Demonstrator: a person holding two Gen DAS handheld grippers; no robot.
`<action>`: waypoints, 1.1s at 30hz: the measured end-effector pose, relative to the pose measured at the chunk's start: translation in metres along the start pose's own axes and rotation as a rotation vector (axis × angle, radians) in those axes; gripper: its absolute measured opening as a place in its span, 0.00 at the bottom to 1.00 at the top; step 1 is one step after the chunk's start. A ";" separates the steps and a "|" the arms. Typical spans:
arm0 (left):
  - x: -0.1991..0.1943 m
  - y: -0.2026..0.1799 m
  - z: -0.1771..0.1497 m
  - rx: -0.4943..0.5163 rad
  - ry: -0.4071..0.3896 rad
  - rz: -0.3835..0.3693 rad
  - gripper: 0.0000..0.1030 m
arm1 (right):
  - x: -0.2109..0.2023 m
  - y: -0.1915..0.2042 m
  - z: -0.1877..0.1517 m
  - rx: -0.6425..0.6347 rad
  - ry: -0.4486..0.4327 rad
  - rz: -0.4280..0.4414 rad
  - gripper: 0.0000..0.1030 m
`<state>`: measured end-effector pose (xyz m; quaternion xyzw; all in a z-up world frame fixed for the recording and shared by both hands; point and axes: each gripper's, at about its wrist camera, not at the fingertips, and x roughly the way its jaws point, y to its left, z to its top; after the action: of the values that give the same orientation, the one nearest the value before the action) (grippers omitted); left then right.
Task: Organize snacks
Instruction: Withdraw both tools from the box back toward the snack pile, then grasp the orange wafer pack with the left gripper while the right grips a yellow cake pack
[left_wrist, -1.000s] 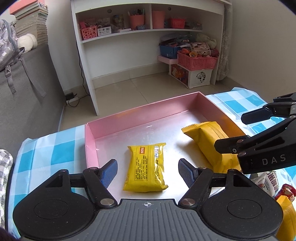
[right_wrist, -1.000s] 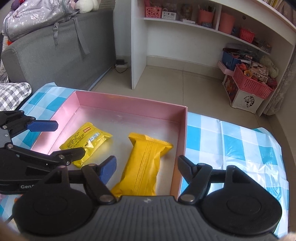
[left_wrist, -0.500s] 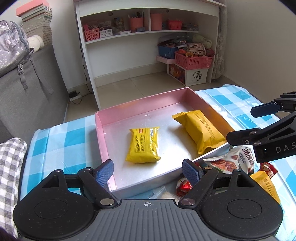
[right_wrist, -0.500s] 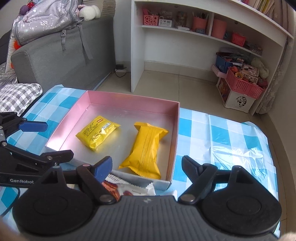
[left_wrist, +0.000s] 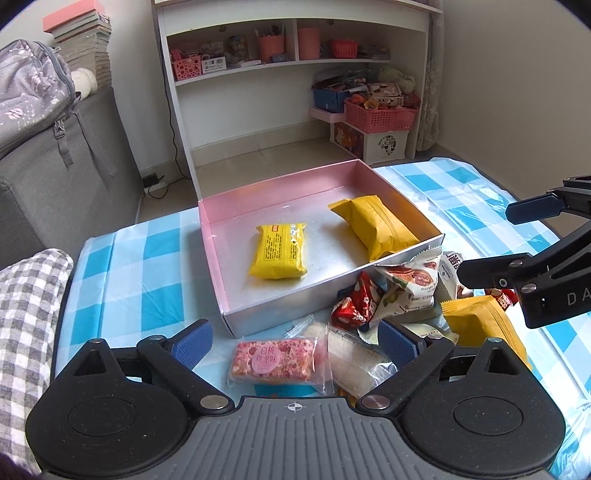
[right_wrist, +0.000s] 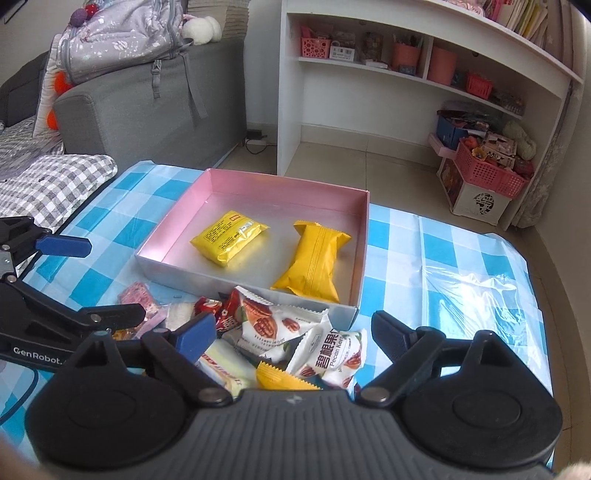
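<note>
So the loose snacks (right_wrist: 291, 343) lie heaped just under our two tools, left tool (left_wrist: 295, 341) and right tool (right_wrist: 293, 330) both spread apart and empty, ready to pick; beyond sits the pink box (right_wrist: 364, 236), already holding two yellow packets.

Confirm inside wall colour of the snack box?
Pink walls on the box, silver floor; clearest in the right wrist view.

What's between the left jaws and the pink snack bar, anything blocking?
Nothing visible. The left gripper is open with the pink snack bar lying flat on the tablecloth right between the jaws. A clear-wrapped snack lies against its right edge, inside the gap too.
</note>
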<state>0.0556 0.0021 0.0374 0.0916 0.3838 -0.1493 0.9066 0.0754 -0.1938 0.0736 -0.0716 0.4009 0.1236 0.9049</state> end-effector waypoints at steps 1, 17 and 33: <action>-0.003 0.000 -0.003 -0.003 -0.001 0.000 0.95 | -0.003 0.001 -0.003 -0.002 -0.005 0.004 0.90; -0.015 0.006 -0.066 -0.035 0.029 -0.027 0.98 | -0.012 0.010 -0.051 -0.040 -0.032 0.014 0.99; -0.031 -0.032 -0.108 0.182 0.030 -0.188 0.97 | -0.003 0.011 -0.090 -0.111 0.052 0.009 0.99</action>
<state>-0.0474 0.0088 -0.0162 0.1394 0.3892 -0.2666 0.8706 0.0070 -0.2040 0.0156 -0.1233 0.4170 0.1477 0.8883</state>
